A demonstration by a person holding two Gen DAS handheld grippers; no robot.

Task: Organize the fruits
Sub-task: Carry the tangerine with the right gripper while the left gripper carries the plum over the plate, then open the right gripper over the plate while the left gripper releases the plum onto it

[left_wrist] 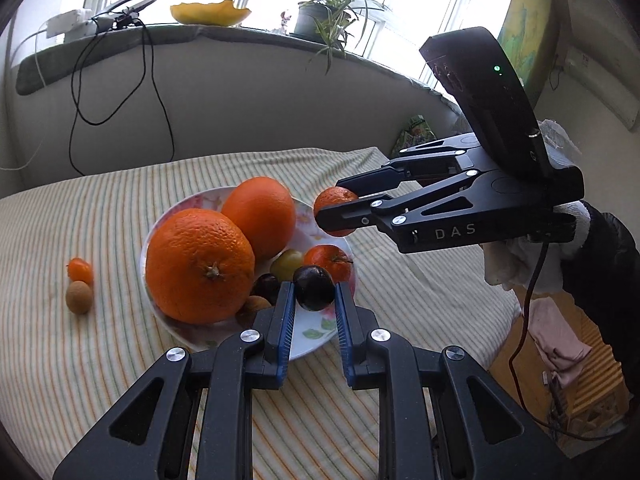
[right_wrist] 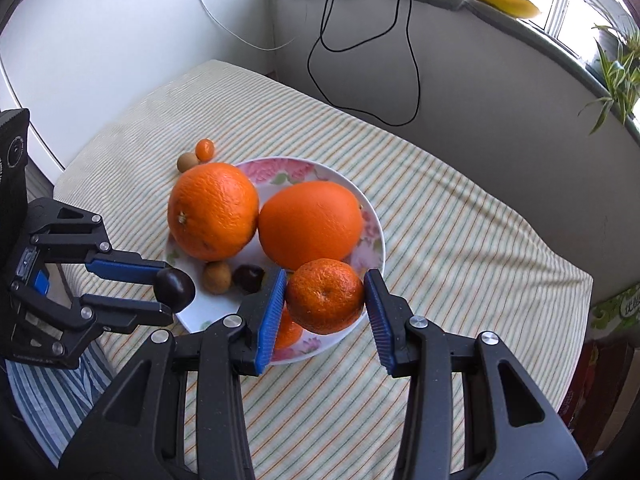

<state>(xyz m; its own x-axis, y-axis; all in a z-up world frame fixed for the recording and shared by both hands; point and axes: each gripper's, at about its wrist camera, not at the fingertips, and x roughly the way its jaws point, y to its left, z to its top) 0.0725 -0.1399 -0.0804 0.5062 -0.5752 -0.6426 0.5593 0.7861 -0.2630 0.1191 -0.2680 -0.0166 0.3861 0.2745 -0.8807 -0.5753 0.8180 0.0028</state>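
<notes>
A flowered plate (left_wrist: 316,330) (right_wrist: 320,168) on the striped cloth holds two big oranges (left_wrist: 200,264) (right_wrist: 310,224), a green grape (left_wrist: 286,262), a mandarin (left_wrist: 328,262), a dark grape (right_wrist: 248,278) and a brown longan (right_wrist: 216,277). My left gripper (left_wrist: 315,294) (right_wrist: 170,292) is shut on a dark plum (left_wrist: 314,288) (right_wrist: 176,286) over the plate's near rim. My right gripper (right_wrist: 325,296) (left_wrist: 334,210) is shut on a small mandarin (right_wrist: 325,296) (left_wrist: 334,200) above the plate's right side. A kumquat (left_wrist: 80,270) (right_wrist: 205,149) and another longan (left_wrist: 79,297) (right_wrist: 187,162) lie on the cloth beside the plate.
The striped cloth (left_wrist: 100,360) covers the table, which drops off at the right edge. A wall with hanging black cables (left_wrist: 120,92) runs behind it. The windowsill carries a potted plant (left_wrist: 328,12) and a yellow rind (left_wrist: 210,12). A gloved hand (left_wrist: 520,256) holds the right gripper.
</notes>
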